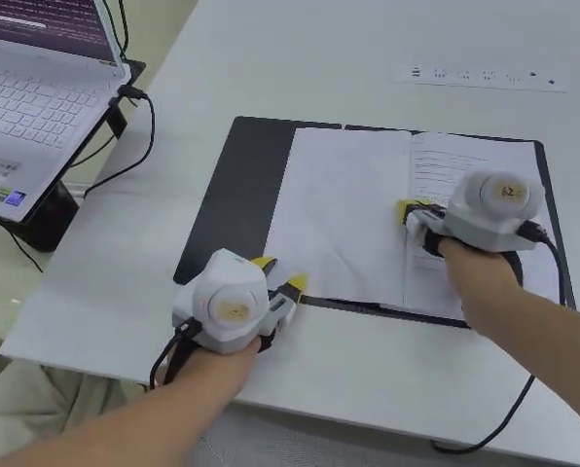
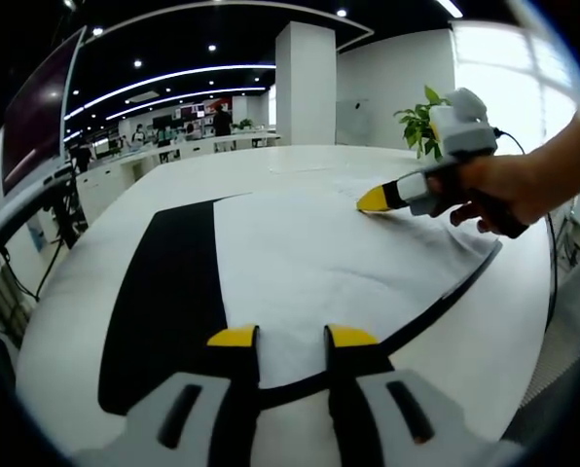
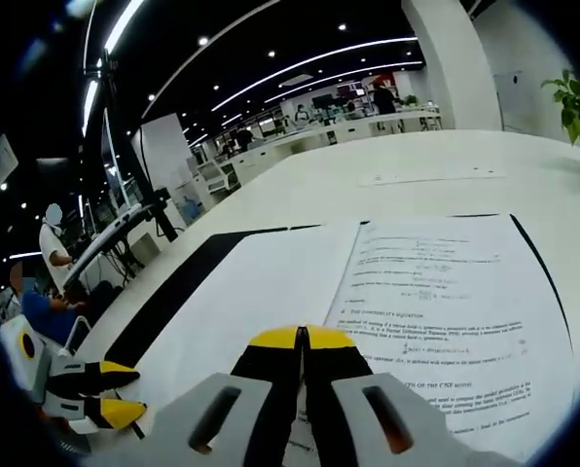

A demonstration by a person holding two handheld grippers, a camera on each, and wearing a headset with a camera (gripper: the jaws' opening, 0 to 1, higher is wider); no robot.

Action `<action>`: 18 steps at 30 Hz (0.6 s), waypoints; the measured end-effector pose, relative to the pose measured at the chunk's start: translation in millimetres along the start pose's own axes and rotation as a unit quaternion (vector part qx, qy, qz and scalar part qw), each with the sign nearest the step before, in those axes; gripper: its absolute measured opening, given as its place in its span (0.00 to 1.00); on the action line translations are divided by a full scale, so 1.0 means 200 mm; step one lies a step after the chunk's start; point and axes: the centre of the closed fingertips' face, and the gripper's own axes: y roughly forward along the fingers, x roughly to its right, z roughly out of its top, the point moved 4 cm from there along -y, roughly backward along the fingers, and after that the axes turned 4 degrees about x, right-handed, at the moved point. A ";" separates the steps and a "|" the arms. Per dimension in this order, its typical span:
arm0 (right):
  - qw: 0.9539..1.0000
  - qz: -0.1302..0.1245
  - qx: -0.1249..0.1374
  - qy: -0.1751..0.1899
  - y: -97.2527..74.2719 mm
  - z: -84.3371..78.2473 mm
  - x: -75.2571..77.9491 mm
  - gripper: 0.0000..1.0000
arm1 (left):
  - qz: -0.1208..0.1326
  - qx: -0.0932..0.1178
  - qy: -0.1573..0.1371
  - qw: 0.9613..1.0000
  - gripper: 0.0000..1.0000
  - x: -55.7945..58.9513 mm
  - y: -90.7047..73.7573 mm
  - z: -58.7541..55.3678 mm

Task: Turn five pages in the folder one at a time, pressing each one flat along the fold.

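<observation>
While right tool (image 3: 302,341) sits closed, empty, at folder (image 1: 232,195) fold, left tool (image 2: 292,339) gapes empty; print (image 3: 436,282) unreadable.

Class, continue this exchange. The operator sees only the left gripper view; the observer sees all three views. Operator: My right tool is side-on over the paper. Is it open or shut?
Observer: Shut. In the right gripper view the right tool has its yellow tips together.
Operator: Where on the folder is it?
Observer: In the head view its tips sit at the fold between the two open pages.
Operator: The sheet ahead of my left tool looks blank. Is the other page blank too?
Observer: No. The right-hand page carries printed text.
</observation>
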 end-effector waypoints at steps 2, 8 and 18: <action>1.000 -0.003 0.001 0.009 0.01 0.01 0.01 0.00 | 0.000 0.001 -0.001 1.000 0.25 0.00 0.00 0.00; 1.000 -0.003 0.004 0.008 0.02 0.03 0.00 0.00 | 0.002 0.003 -0.002 1.000 0.25 0.00 0.00 0.00; 1.000 -0.003 0.010 0.005 0.09 0.07 0.03 0.00 | 0.002 0.005 -0.001 1.000 0.25 0.01 0.00 -0.01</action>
